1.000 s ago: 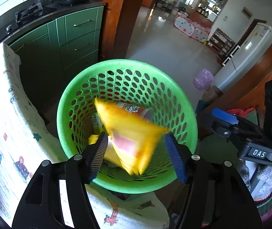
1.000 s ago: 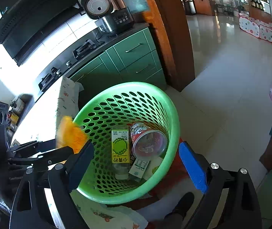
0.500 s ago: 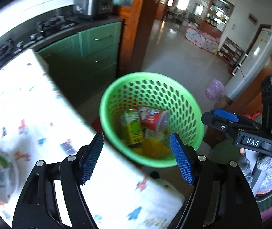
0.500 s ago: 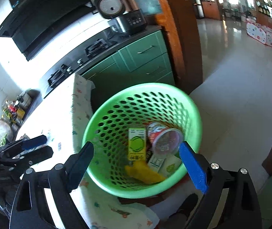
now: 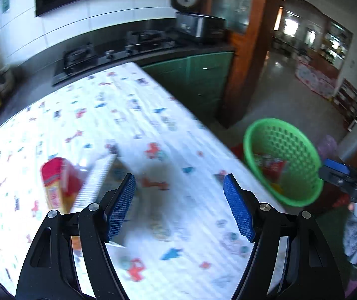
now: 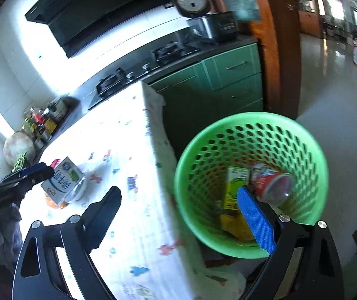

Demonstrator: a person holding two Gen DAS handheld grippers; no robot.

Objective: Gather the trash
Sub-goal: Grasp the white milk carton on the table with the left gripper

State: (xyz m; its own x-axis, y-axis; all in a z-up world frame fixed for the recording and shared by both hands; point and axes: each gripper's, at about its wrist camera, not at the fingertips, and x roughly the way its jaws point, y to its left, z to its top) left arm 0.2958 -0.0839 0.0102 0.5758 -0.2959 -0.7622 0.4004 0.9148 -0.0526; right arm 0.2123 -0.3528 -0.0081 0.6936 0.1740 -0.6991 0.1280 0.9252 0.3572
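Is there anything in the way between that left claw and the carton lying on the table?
Nothing visible blocks it. The left gripper is open above the patterned tablecloth, and the milk carton lies just to its left, with only bare cloth between them.

The left gripper [image 5: 179, 206] hangs with its jaws spread wide and nothing between the blue pads [image 5: 119, 207] (the view is blurred). The right gripper [image 6: 183, 222] is also wide apart — empty, tilted downward.

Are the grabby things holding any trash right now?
No. The left hand-held gripper and the right hand-held gripper are both open with nothing between their fingers.
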